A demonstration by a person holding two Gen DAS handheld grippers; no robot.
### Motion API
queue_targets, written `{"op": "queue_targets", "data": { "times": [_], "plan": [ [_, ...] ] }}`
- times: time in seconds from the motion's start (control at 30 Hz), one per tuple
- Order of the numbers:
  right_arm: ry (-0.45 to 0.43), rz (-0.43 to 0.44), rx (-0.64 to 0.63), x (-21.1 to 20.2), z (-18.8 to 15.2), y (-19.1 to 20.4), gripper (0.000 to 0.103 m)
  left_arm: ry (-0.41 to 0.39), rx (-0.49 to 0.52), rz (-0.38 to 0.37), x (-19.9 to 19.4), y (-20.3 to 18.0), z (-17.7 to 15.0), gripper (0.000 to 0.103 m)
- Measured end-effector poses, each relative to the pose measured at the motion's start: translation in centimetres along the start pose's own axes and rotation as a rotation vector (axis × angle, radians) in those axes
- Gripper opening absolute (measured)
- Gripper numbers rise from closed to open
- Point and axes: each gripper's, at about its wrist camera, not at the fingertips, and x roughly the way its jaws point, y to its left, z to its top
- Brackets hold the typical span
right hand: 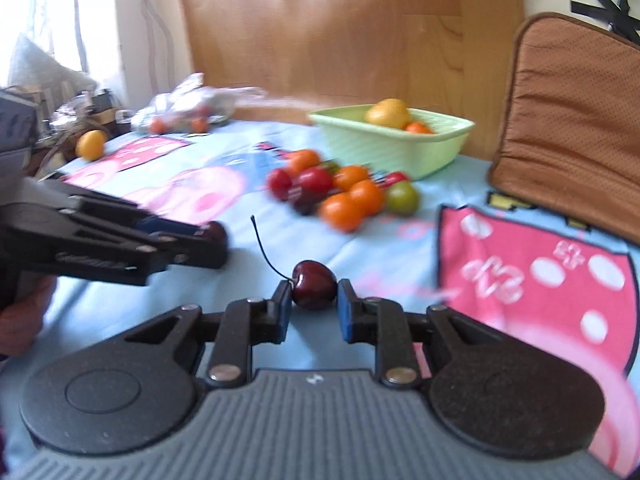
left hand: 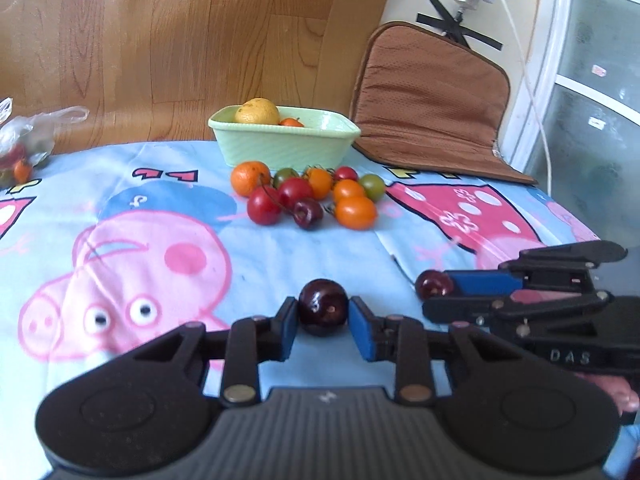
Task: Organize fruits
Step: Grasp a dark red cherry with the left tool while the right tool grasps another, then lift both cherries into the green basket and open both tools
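My left gripper [left hand: 323, 312] is shut on a dark cherry [left hand: 323, 304], its blue pads pressing both sides just above the cartoon-print cloth [left hand: 160, 240]. To its right, my right gripper [left hand: 448, 292] pinches a second dark cherry [left hand: 434, 285]. The right wrist view shows that right gripper [right hand: 314, 294] shut on its stemmed cherry [right hand: 314, 284], with the left gripper [right hand: 212, 240] at the left. Farther back lies a pile of cherry tomatoes, cherries and small oranges [left hand: 308, 196] [right hand: 344, 192]. Behind it a pale green bowl [left hand: 280, 148] [right hand: 392, 144] holds a yellow fruit [left hand: 256, 111] and a small orange [left hand: 291, 122].
A brown cushion [left hand: 432, 100] leans at the back right. A plastic bag with fruit [left hand: 24, 144] [right hand: 188, 108] lies at the back left, with a loose yellow fruit [right hand: 91, 144] near clutter at the cloth's left edge. A wooden panel stands behind.
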Motion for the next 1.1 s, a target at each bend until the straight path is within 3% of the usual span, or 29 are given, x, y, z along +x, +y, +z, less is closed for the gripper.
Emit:
{"op": "queue_targets", "data": {
  "times": [0.27,0.63,1.1],
  "plan": [
    [0.004,0.0,0.025,-2.6,-2.5,2.9,0.027,0.008,0.03,0.015,-2.6,-2.7,-2.4,0.028],
    [-0.045,-0.071,0.041,-3.1,-4.1,4.1,0.028,0.009,-0.002,0.12,-3.0,-4.0,-3.0,0.032],
    [-0.053,-0.091,0.035,-3.3,-4.6,4.6,0.033,-0.006,0.017,0.132,-3.0,-4.4,-3.3,0.044]
  ]
}}
